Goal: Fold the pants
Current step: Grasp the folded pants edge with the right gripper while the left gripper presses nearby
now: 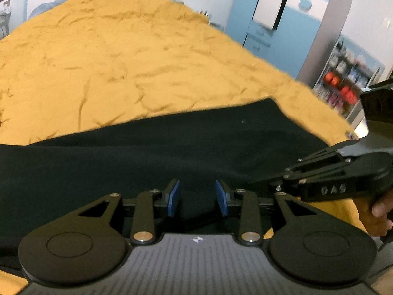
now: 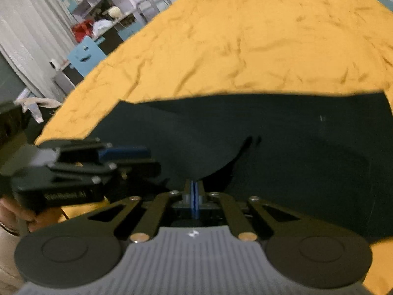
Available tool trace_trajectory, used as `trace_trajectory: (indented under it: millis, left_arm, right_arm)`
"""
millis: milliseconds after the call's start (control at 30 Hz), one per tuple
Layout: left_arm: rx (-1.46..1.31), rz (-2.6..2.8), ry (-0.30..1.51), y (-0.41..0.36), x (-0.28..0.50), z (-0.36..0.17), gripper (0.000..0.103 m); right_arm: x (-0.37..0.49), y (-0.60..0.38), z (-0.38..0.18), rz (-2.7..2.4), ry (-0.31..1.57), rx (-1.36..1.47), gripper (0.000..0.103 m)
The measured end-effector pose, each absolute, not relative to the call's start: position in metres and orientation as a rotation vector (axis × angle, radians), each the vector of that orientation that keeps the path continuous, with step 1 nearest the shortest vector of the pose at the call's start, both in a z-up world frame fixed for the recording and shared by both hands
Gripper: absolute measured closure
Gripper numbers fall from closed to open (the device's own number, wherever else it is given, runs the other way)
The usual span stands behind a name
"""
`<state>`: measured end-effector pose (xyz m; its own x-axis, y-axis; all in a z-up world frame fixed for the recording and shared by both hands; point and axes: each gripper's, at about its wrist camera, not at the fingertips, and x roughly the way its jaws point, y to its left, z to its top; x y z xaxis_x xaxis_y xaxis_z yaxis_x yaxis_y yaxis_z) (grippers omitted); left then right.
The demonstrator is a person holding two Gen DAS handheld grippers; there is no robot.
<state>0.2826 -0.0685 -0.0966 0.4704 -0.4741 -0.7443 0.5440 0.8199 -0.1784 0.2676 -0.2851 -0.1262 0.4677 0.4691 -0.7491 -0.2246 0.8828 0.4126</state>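
Lying flat across the near part of a mustard-yellow bedspread (image 1: 122, 56), black pants (image 1: 172, 147) span the frame side to side; far edge runs straight, one corner visible at upper R in left wrist view.

L gripper (image 1: 197, 198): released. Blue pads (image 1: 174, 198) well apart, w/ black fabric between and beneath them; cannot tell if pads touch the cloth. Tool held low, roughly level, pointing across the bed. In right wrist view, same gripper (image 2: 137, 156) comes in from the left, seen side-on, held by a hand (image 2: 14, 211) partly visible at frame edge.

R gripper (image 2: 195, 196): clenched on the pants. Blue pads pressed together w/ a raised fold of the black fabric (image 2: 208, 157) pinched at the tips; cloth peaks up off the rest of the garment there. In left wrist view, R gripper (image 1: 277, 184) angles in from the right, tips at the near pants edge, just beside the L tool; R hand (image 1: 375, 213) grips its handle.

Bkgd: blue cabinets (image 1: 270, 24), shelving w/ clutter (image 2: 98, 12), white curtain (image 2: 29, 24).
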Motion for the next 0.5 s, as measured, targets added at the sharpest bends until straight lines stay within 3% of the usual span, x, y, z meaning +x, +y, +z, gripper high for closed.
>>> trace_trajectory:
  millis: [100,167,200,233,500]
  left_arm:
    - [0.109,-0.611,0.935,-0.078,0.288,-0.111,0.066]
    - [0.094,-0.622,0.949,-0.08,0.287,-0.117,0.066]
    - [0.083,-0.627,0.95,-0.08,0.287,-0.119,0.066]
    - [0.063,-0.625,0.951,-0.081,0.289,-0.121,0.066]
    - [0.037,-0.666,0.966,-0.096,0.302,-0.128,0.066]
  right_arm:
    - [0.267,-0.286,-0.135,0.423,1.016,0.288,0.102]
    - [0.266,-0.293,-0.129,0.409,0.981,0.297,0.093]
    - [0.266,-0.297,-0.126,0.407,0.962,0.313,0.075]
    - [0.268,-0.301,-0.124,0.403,0.953,0.335,0.066]
    - [0.301,-0.333,-0.161,0.344,1.044,0.642,0.066]
